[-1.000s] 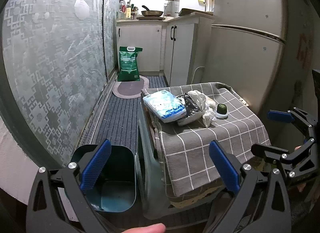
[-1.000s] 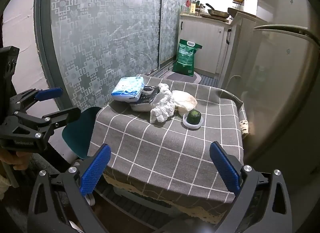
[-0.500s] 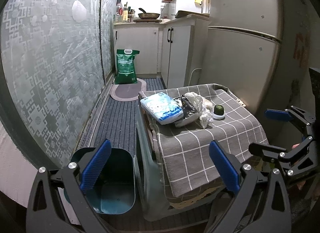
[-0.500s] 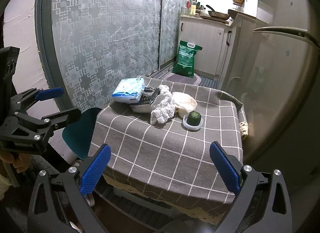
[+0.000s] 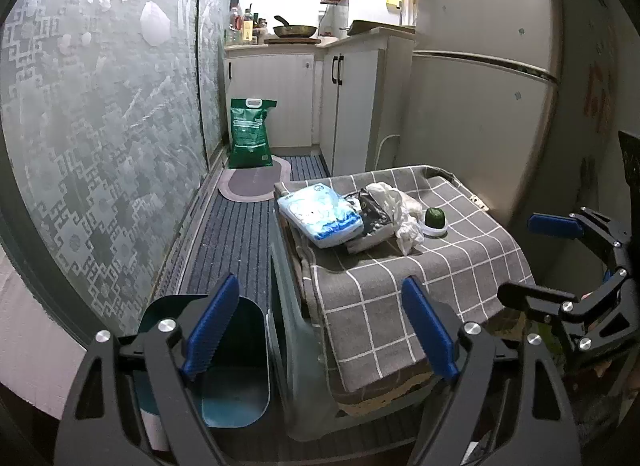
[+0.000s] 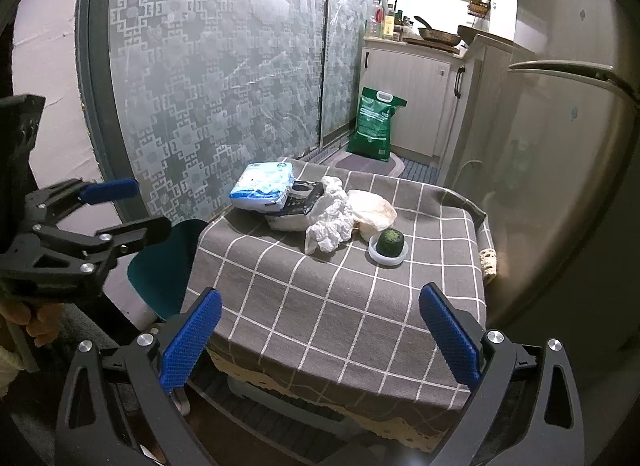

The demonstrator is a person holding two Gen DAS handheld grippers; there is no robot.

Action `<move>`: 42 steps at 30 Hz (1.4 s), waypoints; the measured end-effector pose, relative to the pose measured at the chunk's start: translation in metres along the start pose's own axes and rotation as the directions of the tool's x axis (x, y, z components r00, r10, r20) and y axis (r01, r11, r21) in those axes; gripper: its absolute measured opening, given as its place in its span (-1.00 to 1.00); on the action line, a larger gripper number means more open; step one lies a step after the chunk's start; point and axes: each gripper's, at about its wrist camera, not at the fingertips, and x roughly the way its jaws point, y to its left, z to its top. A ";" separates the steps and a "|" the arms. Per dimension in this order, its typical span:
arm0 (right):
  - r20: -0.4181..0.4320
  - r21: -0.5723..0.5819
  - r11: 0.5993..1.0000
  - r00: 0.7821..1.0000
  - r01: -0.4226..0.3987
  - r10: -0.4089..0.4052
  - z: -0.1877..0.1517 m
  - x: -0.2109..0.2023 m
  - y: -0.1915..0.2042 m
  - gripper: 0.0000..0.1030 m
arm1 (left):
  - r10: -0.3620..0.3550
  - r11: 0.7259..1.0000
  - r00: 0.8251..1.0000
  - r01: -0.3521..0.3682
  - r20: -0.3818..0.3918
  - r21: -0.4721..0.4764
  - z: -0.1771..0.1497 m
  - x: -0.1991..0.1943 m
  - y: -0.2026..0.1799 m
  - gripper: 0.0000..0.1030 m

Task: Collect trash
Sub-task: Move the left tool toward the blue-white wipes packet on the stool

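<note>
I hold my left gripper [image 5: 320, 330] low beside the small table [image 6: 344, 306], its blue pads spread wide with nothing between them; the jaws have just been closing a little. Under its left finger stands the teal trash bin [image 5: 236, 370], open-topped, on the floor against the table's left side. My right gripper [image 6: 320, 342] hangs before the table's near edge, spread just as wide and holding nothing. Each gripper shows in the other's camera, off to the side, clear of the table.

The trash sits in a cluster toward the table's far left corner, on the grey checked cloth [image 5: 400, 306]. A crumpled white tissue [image 6: 330, 223] lies at the cluster's near side, touching a black-and-white box [image 6: 298, 209] to its left. A blue-and-white pack of tissues [image 6: 262, 185] rests on top of that box, at the table's left edge. A pale crumpled bag [image 6: 372, 207] lies just behind and right of the white tissue. Just right of the cluster, a green round fruit [image 6: 390, 242] sits in a small white dish [image 6: 387, 258].

Both grippers are well apart from all of these. Beyond the table, a green sack [image 5: 250, 133] stands upright on the floor by the white cabinets [image 5: 276, 97], and a refrigerator [image 5: 480, 105] rises along the table's right side.
</note>
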 end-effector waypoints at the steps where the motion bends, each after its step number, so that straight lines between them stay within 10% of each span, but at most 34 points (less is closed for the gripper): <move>1: -0.002 0.003 1.000 1.000 -0.004 0.004 0.000 0.001 -0.001 0.94 | -0.004 1.000 1.000 0.004 -0.001 0.000 0.000 0.000 0.000 0.66; 42: -0.005 -0.004 1.000 1.000 -0.010 0.010 -0.001 0.002 0.002 0.94 | -0.017 1.000 1.000 0.017 -0.020 -0.003 -0.002 0.002 -0.002 0.62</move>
